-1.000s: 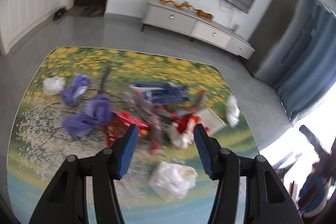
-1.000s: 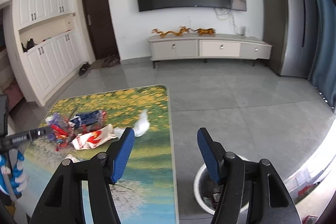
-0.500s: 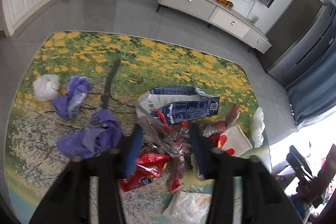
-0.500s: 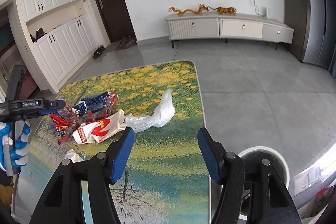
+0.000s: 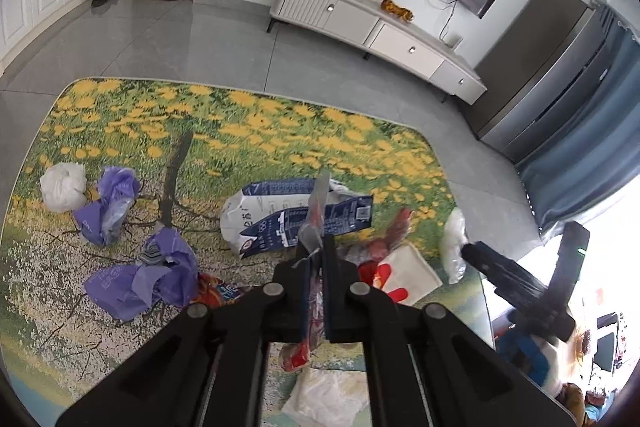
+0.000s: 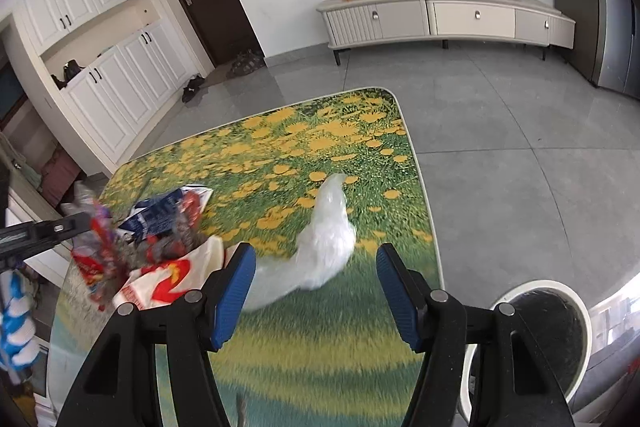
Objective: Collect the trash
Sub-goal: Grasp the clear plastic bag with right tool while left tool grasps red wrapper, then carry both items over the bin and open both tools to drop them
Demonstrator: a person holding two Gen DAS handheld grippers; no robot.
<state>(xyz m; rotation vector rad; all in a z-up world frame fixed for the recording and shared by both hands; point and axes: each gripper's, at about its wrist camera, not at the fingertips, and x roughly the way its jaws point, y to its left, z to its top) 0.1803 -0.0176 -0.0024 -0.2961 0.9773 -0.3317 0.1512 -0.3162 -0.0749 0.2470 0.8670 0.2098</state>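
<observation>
Crinkled clear-and-red wrapper (image 5: 316, 223) sat clamped in the left tool (image 5: 317, 251), long axis running up and away from the pads, over the flower-print tabletop (image 5: 248, 131). Blue-white carton (image 5: 296, 215) behind it carried small print, unreadable. Right tool (image 6: 316, 283) stood released, empty, above a white plastic bag (image 6: 324, 247) lying lengthwise toward the far edge.

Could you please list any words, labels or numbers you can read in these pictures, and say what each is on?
"苏", probably: large print on the blue and white packet.
Its fine print and square code: too small to read.
Print on the purple bag: blurred.
Red marks on the white and red bag: blurred.
</observation>
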